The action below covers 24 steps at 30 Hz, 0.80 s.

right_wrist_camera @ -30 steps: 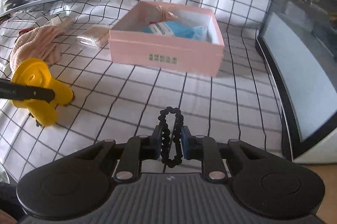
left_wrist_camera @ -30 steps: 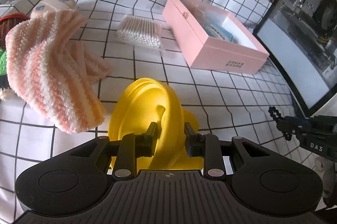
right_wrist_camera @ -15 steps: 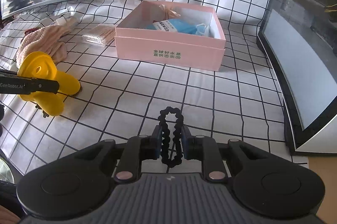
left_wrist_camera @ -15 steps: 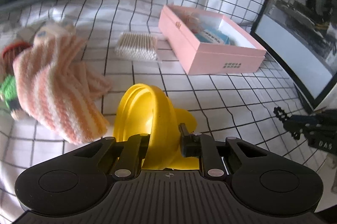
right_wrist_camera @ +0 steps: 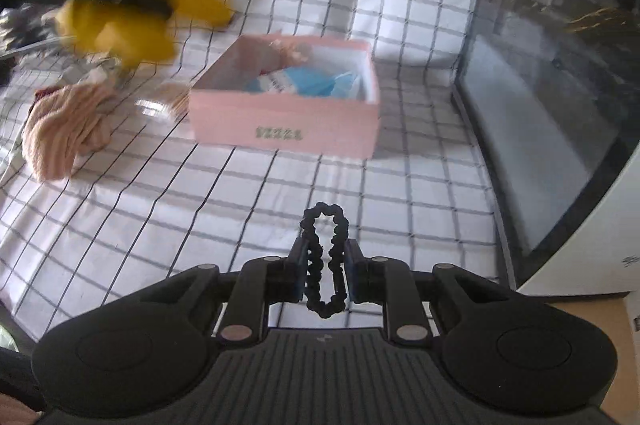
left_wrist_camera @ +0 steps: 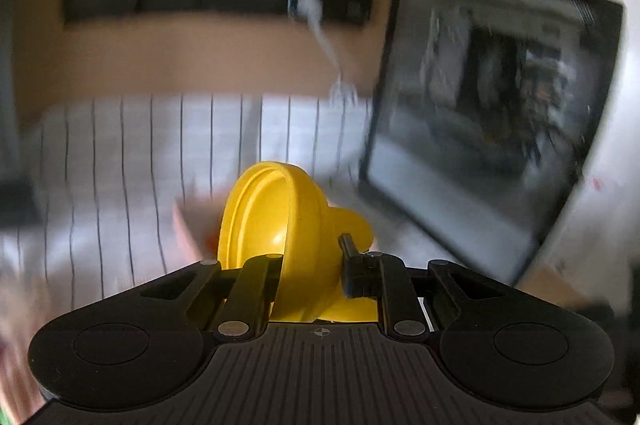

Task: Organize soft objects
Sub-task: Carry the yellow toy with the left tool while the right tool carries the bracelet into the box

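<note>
The yellow toy (left_wrist_camera: 292,225) has gone up off the checked cloth (right_wrist_camera: 248,193) since half a second ago, and the left gripper (left_wrist_camera: 310,261) now holds it high in the air, up and to the left of the pink box (right_wrist_camera: 286,113). Its two fingers pinch the toy from both sides. The left view is very blurry.

Closest to us in the right view, the right gripper (right_wrist_camera: 325,263) is pressed tight on a black hair tie (right_wrist_camera: 324,257), in front of the pink box and above the cloth. The box sits open on the cloth with a blue packet (right_wrist_camera: 300,83) inside. Left of the box lies a striped pink towel (right_wrist_camera: 64,129), and a pack of cotton swabs (right_wrist_camera: 164,101) lies just beside the box. Right of the box stands a dark screen (right_wrist_camera: 560,85)
</note>
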Motion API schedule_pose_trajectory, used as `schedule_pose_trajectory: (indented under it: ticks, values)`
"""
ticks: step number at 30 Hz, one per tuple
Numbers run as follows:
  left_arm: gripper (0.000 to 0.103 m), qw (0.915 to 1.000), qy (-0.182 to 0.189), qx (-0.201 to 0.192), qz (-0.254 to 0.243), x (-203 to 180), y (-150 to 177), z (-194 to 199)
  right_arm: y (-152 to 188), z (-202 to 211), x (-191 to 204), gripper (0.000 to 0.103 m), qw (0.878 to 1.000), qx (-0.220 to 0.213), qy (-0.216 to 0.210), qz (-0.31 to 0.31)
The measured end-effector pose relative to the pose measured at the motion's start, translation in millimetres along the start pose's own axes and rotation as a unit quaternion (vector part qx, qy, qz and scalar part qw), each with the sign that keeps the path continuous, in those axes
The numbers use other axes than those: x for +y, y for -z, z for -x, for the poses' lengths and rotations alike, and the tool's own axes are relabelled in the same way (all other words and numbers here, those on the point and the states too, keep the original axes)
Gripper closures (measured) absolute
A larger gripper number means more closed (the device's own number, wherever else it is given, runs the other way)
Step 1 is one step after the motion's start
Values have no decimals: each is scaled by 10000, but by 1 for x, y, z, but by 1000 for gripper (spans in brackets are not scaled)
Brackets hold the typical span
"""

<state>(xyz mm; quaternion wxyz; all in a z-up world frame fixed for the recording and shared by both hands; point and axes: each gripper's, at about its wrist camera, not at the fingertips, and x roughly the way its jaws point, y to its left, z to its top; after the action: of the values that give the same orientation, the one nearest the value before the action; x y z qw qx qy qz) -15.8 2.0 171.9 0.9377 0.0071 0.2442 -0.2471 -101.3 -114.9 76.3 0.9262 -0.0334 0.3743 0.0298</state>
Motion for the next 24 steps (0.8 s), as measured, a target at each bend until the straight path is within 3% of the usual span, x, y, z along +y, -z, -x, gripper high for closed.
schedule_pose_trajectory:
  ticks: [2, 5, 8, 11, 14, 16, 18, 21, 24]
  values:
    - [83, 9997, -111, -236, -28, 8, -34, -20, -3, 6, -4, 84, 9998, -140, 92, -49]
    - [81, 9980, -143, 123, 604, 38, -69, -66, -9, 17, -11, 84, 9991, -343, 197, -144]
    - [79, 9897, 28, 565, 1313, 72, -71, -118, -12, 26, -17, 84, 9984, -448, 235, -233]
    - [77, 9844, -218, 792, 1559, 87, -62, -146, -10, 27, -19, 84, 9984, -406, 317, -234]
    - [76, 9844, -331, 511, 1654, 92, -62, -141, -4, 27, -21, 84, 9986, -335, 388, -162]
    - [76, 9856, -120, 464, 1624, 93, -63, -133, -4, 24, -24, 84, 9986, -286, 412, -156]
    - [76, 9897, 149, 616, 1284, 86, -65, -130, -9, 20, -27, 84, 9986, -277, 418, -181]
    - [76, 9977, -128, 281, 603, 69, -72, -118, -23, 12, -31, 84, 9987, -326, 308, -244]
    - [76, 9943, -80, -10, 1067, 74, -66, -88, -45, 5, -32, 84, 9985, -472, 241, -159]
